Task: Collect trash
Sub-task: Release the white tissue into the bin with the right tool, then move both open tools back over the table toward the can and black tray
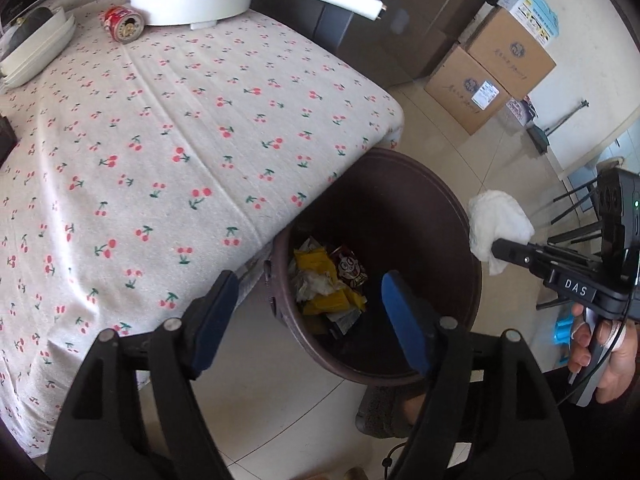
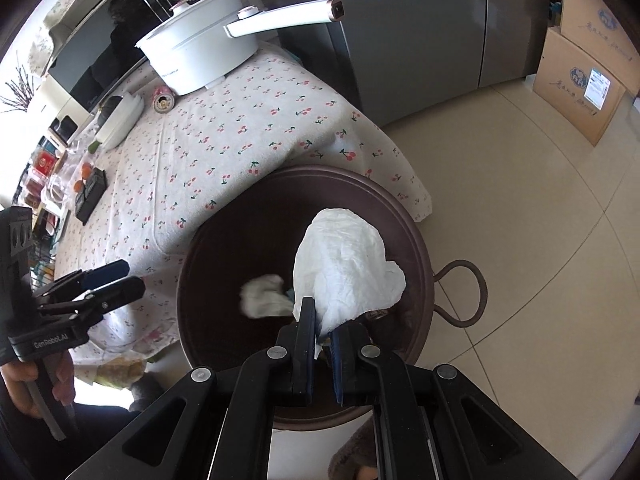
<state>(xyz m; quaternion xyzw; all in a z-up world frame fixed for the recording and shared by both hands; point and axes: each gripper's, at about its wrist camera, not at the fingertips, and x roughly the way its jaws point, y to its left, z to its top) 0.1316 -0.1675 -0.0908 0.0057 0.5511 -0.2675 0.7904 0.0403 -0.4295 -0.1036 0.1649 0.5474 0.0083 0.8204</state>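
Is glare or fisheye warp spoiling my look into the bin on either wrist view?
Left wrist: bin interior dim, yet wrappers read sharply; edges bend. Right wrist: bright tissue in the right tool hides much of the bin; window glare at far left.

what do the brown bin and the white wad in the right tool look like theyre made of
Bin: looks like moulded plastic, dark brown with a dull sheen; its smooth rolled rim and thin wall suggest that, though it could be something else.
White wad: soft tissue or paper towel, matte, with fine crinkles and limp folds. The right tool is shut on its lower edge.
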